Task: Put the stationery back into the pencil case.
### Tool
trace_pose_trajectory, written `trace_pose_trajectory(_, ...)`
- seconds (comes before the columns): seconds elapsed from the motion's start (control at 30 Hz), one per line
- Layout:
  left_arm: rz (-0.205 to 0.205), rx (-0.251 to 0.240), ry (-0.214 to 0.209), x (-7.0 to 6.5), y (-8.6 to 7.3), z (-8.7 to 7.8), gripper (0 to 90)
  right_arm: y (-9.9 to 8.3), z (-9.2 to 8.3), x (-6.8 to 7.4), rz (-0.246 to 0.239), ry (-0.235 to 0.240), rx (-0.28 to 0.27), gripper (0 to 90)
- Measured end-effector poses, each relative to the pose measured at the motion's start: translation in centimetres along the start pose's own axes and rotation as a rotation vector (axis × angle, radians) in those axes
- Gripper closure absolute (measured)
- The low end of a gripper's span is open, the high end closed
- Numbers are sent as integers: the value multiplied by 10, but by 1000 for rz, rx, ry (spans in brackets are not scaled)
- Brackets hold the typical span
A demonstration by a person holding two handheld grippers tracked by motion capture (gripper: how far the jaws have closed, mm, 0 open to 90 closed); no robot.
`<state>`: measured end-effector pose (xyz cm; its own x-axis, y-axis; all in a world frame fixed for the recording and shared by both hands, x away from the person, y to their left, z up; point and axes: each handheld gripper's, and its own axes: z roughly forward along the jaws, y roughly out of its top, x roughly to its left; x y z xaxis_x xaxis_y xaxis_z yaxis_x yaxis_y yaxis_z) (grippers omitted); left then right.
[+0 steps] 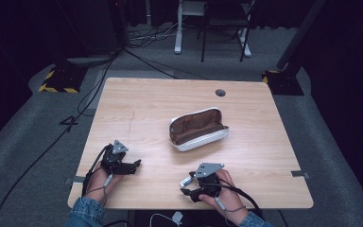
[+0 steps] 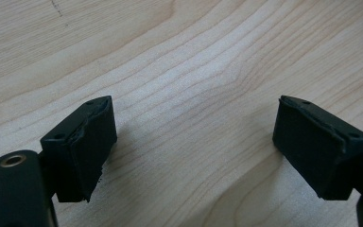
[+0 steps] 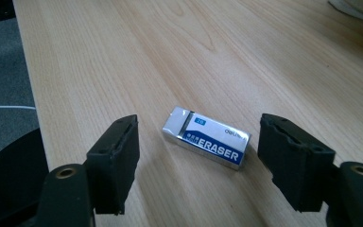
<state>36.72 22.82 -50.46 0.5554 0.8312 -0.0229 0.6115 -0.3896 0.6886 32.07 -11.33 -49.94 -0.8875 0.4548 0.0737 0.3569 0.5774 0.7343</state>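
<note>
- While the right tongs (image 3: pixel 196 156) hang low over the counter (image 1: pixel 146 113), their jaws stand apart, and the eraser (image 3: pixel 207 137) lies flat between them, a little ahead, touching neither pad.
- In the high view the eraser (image 1: pixel 185 181) is in the lower middle of the frame, just left of the right tongs (image 1: pixel 189 187) and near the front edge of the counter.
- The eraser is white with a blue band that reads ERASER.
- The left tongs (image 1: pixel 134 165) are in the lower left of the high view; their jaws are wide apart, with only bare wood between them.
- An open pouch (image 1: pixel 197 128) lies near the centre, well apart from the eraser.
</note>
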Motion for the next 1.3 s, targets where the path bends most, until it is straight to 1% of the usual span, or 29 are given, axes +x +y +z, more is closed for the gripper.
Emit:
trace_pose_trajectory(0.23, 0, 0, 0, 0, 0, 0, 146, 1, 6, 4, -26, -28, -12, 374)
trace_pose_trajectory(0.37, 1, -1, 0, 0, 0, 0, 147, 1, 7, 6, -47, -64, -15, 441)
trace_pose_trajectory(0.43, 1, -1, 0, 0, 0, 0, 146, 1, 6, 7, -48, -68, -19, 459)
trace_pose_trajectory(0.73, 0, 0, 0, 0, 0, 0, 146, 1, 5, 6, -59, -67, -20, 469)
trace_pose_trajectory(0.8, 0, 0, 0, 0, 0, 0, 146, 3, 1, 6, -53, -62, -29, 469)
trace_pose_trajectory(0.9, 1, -1, 1, 0, 0, 0, 146, 10, -7, 3, -42, -58, -55, 469)
trace_pose_trajectory(1.03, 1, -1, 0, 0, 0, 0, 147, 21, -17, 2, -43, -62, -88, 469)
trace_pose_trajectory(1.17, 0, 0, 0, 0, 0, 0, 146, 32, -27, -1, -46, -75, -111, 469)
trace_pose_trajectory(1.2, 0, 0, 0, 0, 0, 0, 147, 32, -27, -1, -46, -75, -111, 469)
trace_pose_trajectory(1.3, 0, 0, 0, 0, 0, 0, 147, 40, -34, -8, -37, -91, -125, 468)
